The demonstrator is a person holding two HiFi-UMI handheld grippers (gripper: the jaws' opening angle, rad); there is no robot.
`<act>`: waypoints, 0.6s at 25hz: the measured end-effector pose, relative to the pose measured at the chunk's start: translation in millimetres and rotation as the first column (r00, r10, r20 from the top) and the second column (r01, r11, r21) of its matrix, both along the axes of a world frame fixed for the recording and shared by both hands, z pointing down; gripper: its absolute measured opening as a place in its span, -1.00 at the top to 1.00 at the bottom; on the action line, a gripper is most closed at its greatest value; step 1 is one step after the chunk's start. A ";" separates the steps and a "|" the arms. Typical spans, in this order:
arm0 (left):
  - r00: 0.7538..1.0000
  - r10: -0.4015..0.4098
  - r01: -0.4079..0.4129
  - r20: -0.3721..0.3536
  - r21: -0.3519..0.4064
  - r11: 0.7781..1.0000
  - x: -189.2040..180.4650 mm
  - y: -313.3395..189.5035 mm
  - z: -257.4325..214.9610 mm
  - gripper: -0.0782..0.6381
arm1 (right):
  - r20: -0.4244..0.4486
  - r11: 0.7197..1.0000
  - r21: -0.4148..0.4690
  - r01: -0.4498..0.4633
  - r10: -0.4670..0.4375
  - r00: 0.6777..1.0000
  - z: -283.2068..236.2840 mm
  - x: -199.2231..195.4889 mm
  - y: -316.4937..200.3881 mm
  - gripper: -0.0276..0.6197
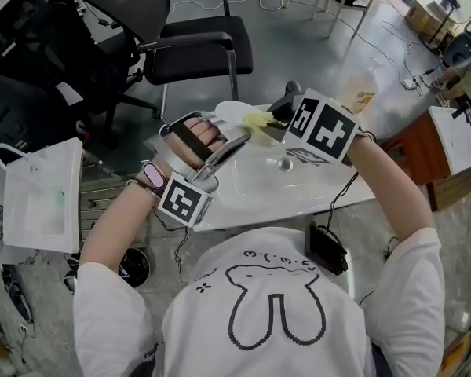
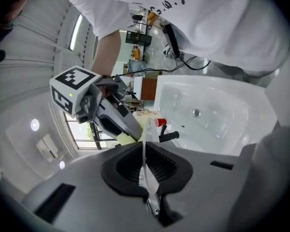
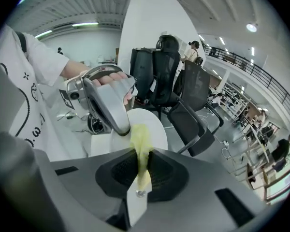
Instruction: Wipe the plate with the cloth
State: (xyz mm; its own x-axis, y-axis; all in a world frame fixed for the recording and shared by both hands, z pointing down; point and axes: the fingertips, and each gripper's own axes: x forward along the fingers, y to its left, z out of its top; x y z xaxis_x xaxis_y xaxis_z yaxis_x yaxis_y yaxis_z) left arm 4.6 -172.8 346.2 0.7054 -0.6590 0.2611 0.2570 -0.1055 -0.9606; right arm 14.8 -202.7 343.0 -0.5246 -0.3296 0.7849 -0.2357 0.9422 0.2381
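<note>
I hold two grippers above one white sink (image 1: 255, 181), left gripper (image 2: 146, 174) clamped tight on the rim of the one white plate (image 3: 152, 124), right gripper (image 3: 140, 178) pinching one yellow cloth (image 3: 141, 146), cloth against the plate's face.

White sink basin (image 1: 259, 185), black tap (image 2: 170, 136) and bottle (image 1: 359, 91) on its far rim.

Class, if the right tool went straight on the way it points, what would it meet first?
Most likely the white plate, right beyond the yellow cloth in the right tool; depth is unclear.
</note>
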 end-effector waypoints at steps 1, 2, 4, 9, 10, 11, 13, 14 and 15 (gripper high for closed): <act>1.000 0.001 -0.001 0.011 0.008 1.000 0.0 -0.5 1.9 0.73 | -0.018 1.000 0.011 0.007 -0.006 1.000 3.3 -0.9 -0.4 0.76; 1.000 -0.001 0.001 0.018 0.011 1.000 -0.2 -1.0 3.7 0.73 | -0.030 1.000 0.018 0.010 -0.010 1.000 6.0 -1.4 -1.1 0.76; 1.000 -0.005 0.005 0.020 0.008 1.000 -0.6 -1.0 5.2 0.73 | -0.041 1.000 0.024 0.008 -0.007 0.999 9.5 -1.9 -3.7 0.76; 1.000 0.002 -0.002 -0.016 0.009 1.000 1.5 3.1 -3.3 0.73 | -0.057 0.997 0.049 -0.051 0.054 0.997 19.7 1.4 -26.7 0.76; 1.000 0.001 -0.001 -0.019 0.007 1.000 1.7 3.3 -2.5 0.73 | -0.057 0.996 0.046 -0.070 0.073 0.996 23.8 2.5 -32.7 0.76; 1.000 -0.002 0.002 -0.018 0.004 1.000 1.5 3.1 -0.6 0.73 | -0.056 0.995 0.042 -0.089 0.092 0.994 28.2 3.8 -38.6 0.76; 1.000 -0.011 0.011 -0.012 -0.006 1.000 0.5 2.6 3.9 0.72 | -0.050 0.992 0.030 -0.124 0.126 0.991 36.3 5.8 -49.0 0.76; 1.000 -0.013 0.013 -0.008 -0.009 1.000 0.0 2.5 5.2 0.72 | -0.042 0.990 0.022 -0.140 0.141 0.989 39.5 6.2 -53.1 0.76; 1.000 -0.015 0.015 -0.003 -0.013 1.000 -0.5 2.6 6.2 0.72 | -0.032 0.988 0.011 -0.155 0.156 0.987 42.2 6.3 -56.2 0.76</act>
